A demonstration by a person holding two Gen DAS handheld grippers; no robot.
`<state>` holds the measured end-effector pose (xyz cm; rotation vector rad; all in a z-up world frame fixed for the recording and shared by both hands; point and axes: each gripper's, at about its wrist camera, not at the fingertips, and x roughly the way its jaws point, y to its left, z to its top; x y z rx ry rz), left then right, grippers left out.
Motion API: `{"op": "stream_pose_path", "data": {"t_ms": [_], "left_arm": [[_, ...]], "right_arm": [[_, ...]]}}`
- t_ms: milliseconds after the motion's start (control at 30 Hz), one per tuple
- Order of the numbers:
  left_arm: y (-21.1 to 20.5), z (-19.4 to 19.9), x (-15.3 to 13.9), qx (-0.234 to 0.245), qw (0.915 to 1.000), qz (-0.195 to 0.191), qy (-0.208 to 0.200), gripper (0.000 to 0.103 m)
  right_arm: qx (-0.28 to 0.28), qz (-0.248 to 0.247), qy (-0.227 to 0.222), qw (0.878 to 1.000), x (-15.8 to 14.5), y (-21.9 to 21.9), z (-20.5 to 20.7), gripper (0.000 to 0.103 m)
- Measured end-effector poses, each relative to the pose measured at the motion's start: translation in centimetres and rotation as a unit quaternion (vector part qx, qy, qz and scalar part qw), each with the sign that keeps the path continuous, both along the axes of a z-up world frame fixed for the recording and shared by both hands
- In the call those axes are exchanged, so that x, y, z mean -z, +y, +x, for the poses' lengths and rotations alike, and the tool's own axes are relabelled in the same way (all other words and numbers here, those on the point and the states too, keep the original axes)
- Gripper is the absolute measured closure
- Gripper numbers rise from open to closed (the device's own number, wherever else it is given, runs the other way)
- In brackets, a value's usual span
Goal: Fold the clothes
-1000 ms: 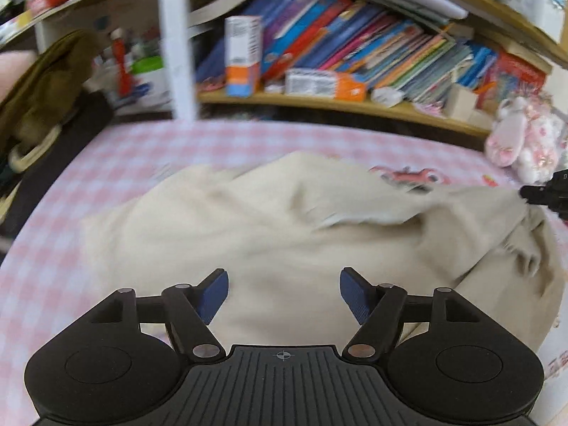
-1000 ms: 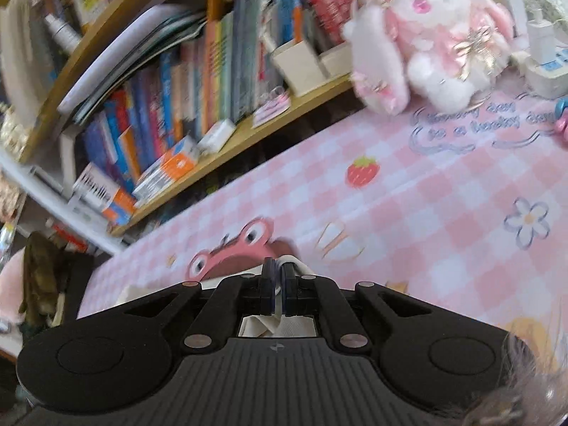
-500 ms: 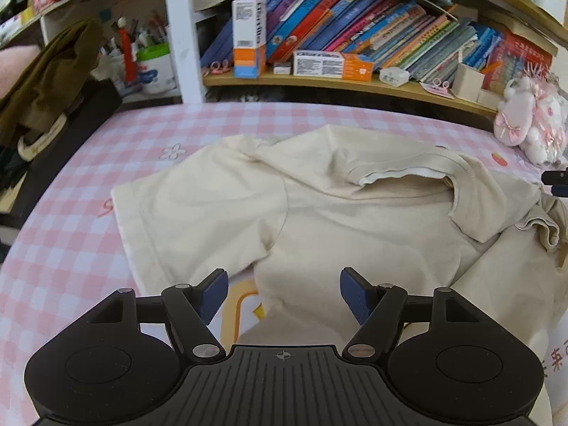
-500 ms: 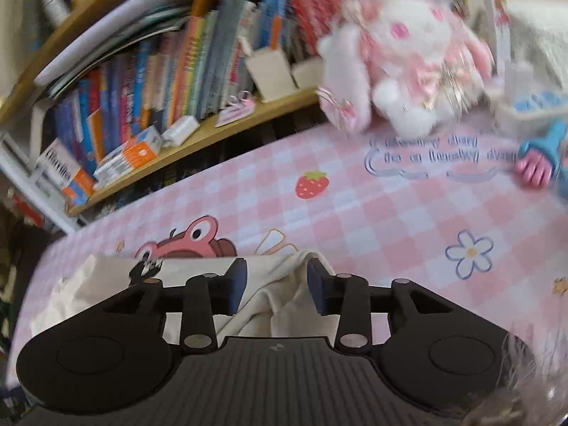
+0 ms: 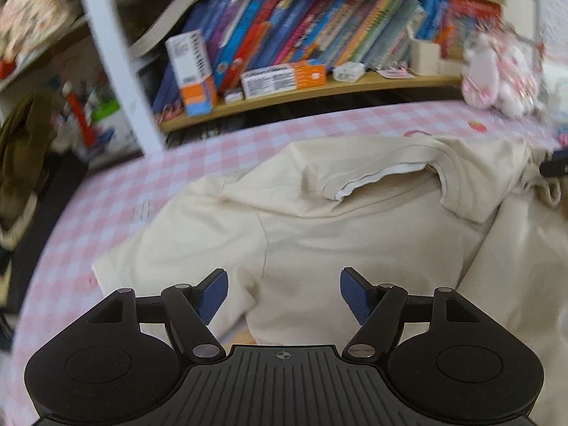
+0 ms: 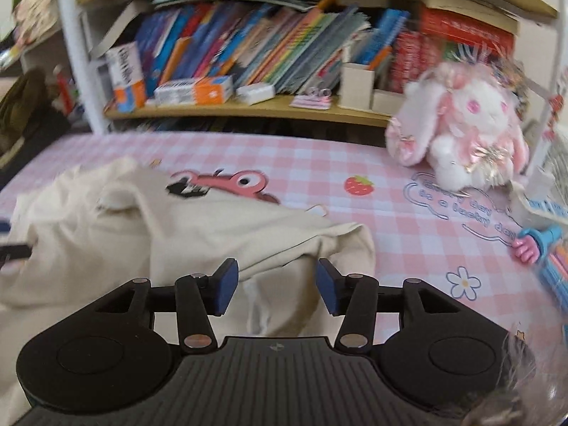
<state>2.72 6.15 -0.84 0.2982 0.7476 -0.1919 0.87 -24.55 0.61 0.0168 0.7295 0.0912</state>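
Note:
A cream T-shirt (image 5: 355, 220) lies rumpled on the pink checked table cloth (image 5: 106, 206), neck hole toward the shelf and one sleeve spread to the left. My left gripper (image 5: 283, 293) hovers open over the shirt's lower body, nothing between its blue pads. In the right wrist view the same T-shirt (image 6: 170, 227) lies with its right sleeve bunched up. My right gripper (image 6: 275, 285) stands just above that bunched edge, its jaws opening, pads clear of the cloth. The right gripper's black tip (image 5: 553, 167) shows at the left view's right edge.
A wooden bookshelf (image 6: 248, 106) packed with books and boxes runs along the table's far side. A pink and white plush rabbit (image 6: 461, 127) sits at the right, with a blue and pink toy (image 6: 539, 245) and white items beside it. A dark bag (image 5: 21, 163) lies at the left.
My right gripper let go of the shirt's edge, opened and swung across; the shirt dropped from a lifted heap and now lies spread on the cloth. The left gripper stayed open and rolled a little.

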Motion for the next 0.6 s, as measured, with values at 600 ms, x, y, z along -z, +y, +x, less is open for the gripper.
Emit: {"op": "stream_pose_path", "data": {"t_ms": [600], "left_arm": [[-0.7, 10.1, 3.6, 0.150, 0.9705, 0.187, -0.026, 0.031]], "right_arm": [[-0.167, -0.221, -0.005, 0.961, 3.3, 8.8, 2.3, 0.040]]}}
